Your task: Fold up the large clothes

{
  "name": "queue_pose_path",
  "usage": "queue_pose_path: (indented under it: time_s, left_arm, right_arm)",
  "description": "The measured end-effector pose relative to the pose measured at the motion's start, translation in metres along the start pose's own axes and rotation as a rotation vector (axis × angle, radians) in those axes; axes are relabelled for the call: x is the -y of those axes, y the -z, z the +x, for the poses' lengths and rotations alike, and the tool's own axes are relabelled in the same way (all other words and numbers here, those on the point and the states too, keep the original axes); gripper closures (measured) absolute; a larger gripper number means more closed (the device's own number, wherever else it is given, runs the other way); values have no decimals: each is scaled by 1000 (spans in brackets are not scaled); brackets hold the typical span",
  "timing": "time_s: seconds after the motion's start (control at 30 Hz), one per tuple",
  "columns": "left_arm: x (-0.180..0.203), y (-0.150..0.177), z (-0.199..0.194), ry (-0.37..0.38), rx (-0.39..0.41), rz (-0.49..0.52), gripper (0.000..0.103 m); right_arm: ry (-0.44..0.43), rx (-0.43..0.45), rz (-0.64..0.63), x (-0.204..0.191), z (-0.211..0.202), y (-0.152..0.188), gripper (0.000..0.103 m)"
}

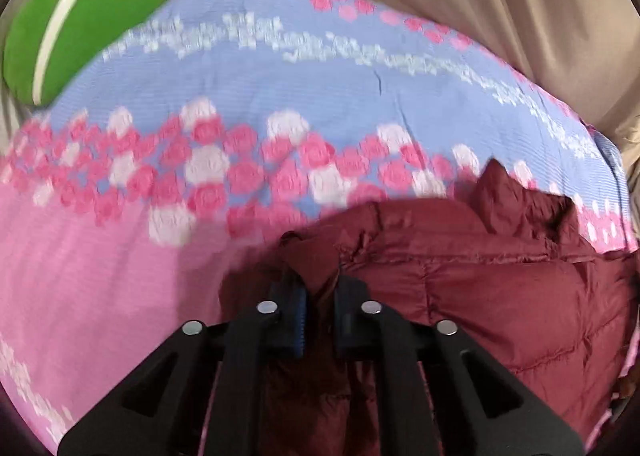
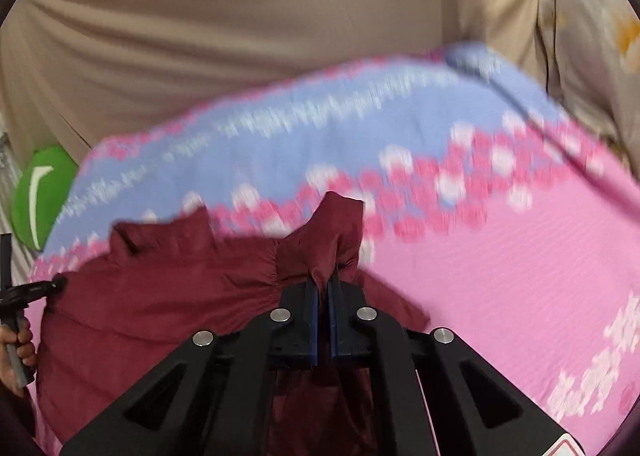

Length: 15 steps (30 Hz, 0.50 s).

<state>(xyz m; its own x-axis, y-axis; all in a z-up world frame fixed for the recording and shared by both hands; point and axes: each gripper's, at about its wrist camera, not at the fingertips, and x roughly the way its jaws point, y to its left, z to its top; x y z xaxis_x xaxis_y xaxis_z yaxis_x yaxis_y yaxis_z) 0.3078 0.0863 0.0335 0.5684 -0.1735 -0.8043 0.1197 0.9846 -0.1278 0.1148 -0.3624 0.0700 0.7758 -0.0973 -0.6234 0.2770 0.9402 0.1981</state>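
**Operator:** Beige curtain (image 2: 224, 16) hung behind everything, and below it the bed was covered by a floral blanket (image 1: 248, 68), blue at the far side and pink toward me. I had a green cushion (image 1: 80, 16) at the bed's far left corner.

**Colleague:** Where was the garment?

**Operator:** My maroon puffer jacket (image 1: 500, 288) lay on the pink part of the blanket, close to both cameras, bunched rather than flat. Its collar stood up at the far edge.

**Colleague:** And the claws?

**Operator:** My left claw (image 1: 318, 288) was closed on a pinch of the jacket's fabric, cloth squeezed up between the two blue pads. My right claw (image 2: 323, 288) was clamped the same way on another bunch of the jacket, a tuft rising above the pads. Both views were smeared, so I could not tell which part of the jacket each one had.

**Colleague:** Which step, then?

**Operator:** I judged it an early one: lifting and spreading the jacket before any fold.

**Colleague:** Next move?

**Operator:** It called for drawing the two grips apart to tension the cloth, then laying it flat on the blanket. Padded fabric slips, so I reckoned firm grips mattered.
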Motion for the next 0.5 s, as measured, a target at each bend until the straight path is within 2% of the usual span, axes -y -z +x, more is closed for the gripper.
queue_pose_path:
  time_s: [0.03,0.07,0.13,0.17,0.23,0.27,0.33,0.4,0.47,0.5]
  left_arm:
    - [0,-2,4,-13,7,-6,95]
    - [1,-3,13,-25,-4,-14,95]
    - [2,-2,34,-57,-31,-9,92]
    - [6,-1,35,-91,2,15,90]
    - [12,0,30,-143,9,43,87]
    - [15,2,18,-188,36,56,83]
    - [20,5,-10,-201,113,55,79]
    - [33,10,-52,-145,215,66,65]
    - [59,20,-84,-47,276,113,61]
    - [76,27,-91,4,279,154,58]
  right_arm:
    - [16,21,0,-2,-3,0,99]
    - [49,-2,2,3,8,0,99]
    - [108,-132,0,15,48,11,99]
    - [120,-212,20,24,72,21,98]
    - [109,-209,63,31,70,20,97]
    - [144,-188,73,30,59,17,94]
    - [175,-122,73,21,32,13,85]
    - [115,-56,15,-6,0,12,84]
    - [18,-38,-80,-49,-19,19,84]
    - [-31,-36,-140,-75,-25,26,84]
